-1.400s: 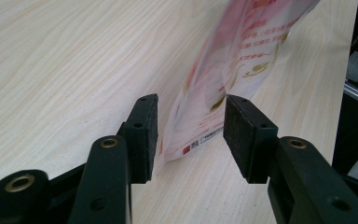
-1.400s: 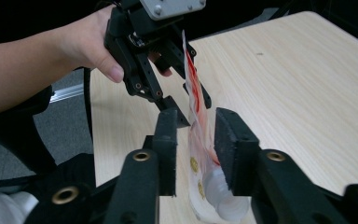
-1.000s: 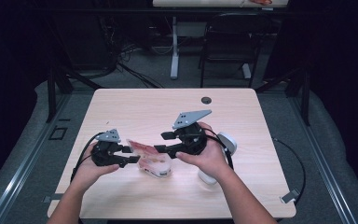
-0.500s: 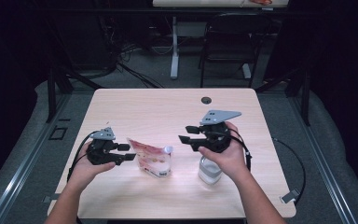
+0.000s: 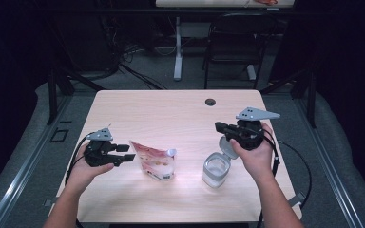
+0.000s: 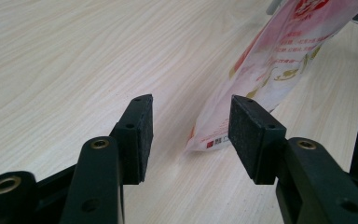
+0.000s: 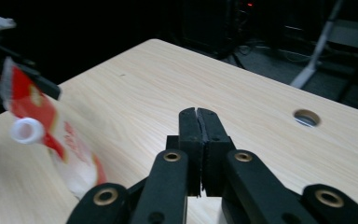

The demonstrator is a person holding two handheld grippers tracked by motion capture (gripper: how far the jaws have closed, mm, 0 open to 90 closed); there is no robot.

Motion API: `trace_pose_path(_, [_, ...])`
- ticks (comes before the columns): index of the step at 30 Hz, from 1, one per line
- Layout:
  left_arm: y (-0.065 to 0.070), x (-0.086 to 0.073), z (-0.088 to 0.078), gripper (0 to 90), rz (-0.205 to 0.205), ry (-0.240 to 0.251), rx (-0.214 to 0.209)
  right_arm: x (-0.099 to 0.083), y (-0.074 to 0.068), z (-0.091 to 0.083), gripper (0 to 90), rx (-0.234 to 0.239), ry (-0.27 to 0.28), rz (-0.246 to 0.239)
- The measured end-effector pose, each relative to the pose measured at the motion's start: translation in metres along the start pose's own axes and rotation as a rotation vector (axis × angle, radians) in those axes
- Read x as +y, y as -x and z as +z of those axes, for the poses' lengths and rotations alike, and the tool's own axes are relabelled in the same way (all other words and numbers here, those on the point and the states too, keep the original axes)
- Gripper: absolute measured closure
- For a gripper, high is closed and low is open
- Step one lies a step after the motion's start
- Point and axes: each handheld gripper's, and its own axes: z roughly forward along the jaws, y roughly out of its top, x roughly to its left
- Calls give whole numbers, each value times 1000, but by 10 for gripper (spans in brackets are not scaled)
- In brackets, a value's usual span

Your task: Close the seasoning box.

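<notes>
High view: pouch mid-table, between claws, bare wood beyond.

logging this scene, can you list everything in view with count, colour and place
red and white spouted plastic refill pouch: 1, red and white, table centre-left, beside the left claw
clear plastic jar with flip lid open: 1, clear, table right of the pouch, under the right hand
light wooden table: 1, pale wood, with a round cable hole near the far edge
black chair: 1, black, behind the table
left claw: 1, black, open, pouch edge ahead of its jaws
right claw: 1, black, shut, empty, jaws just closed
</notes>
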Motion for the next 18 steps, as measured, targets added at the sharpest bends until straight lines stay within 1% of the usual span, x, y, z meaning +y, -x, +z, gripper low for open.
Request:
trace_pose_path(3, [-2, -1, -3, 504, -9, 8, 4, -6, 7, -4, 900, -46, -10, 15])
trace_pose_path(9, [-5, -2, -7, 504, -22, 12, 16, -23, 22, -9, 900, -95, -31, 74])
trace_pose_path(13, [-7, -4, -8, 503, -37, 16, 25, -32, 29, -12, 900, -111, -41, 96])
trace_pose_path(16, [-8, -4, -8, 504, -35, 13, 29, -37, 32, -13, 900, -112, -39, 117])
trace_pose_path(18, [-8, -4, -8, 503, -39, 16, 30, -39, 33, -14, 900, -109, -40, 121])
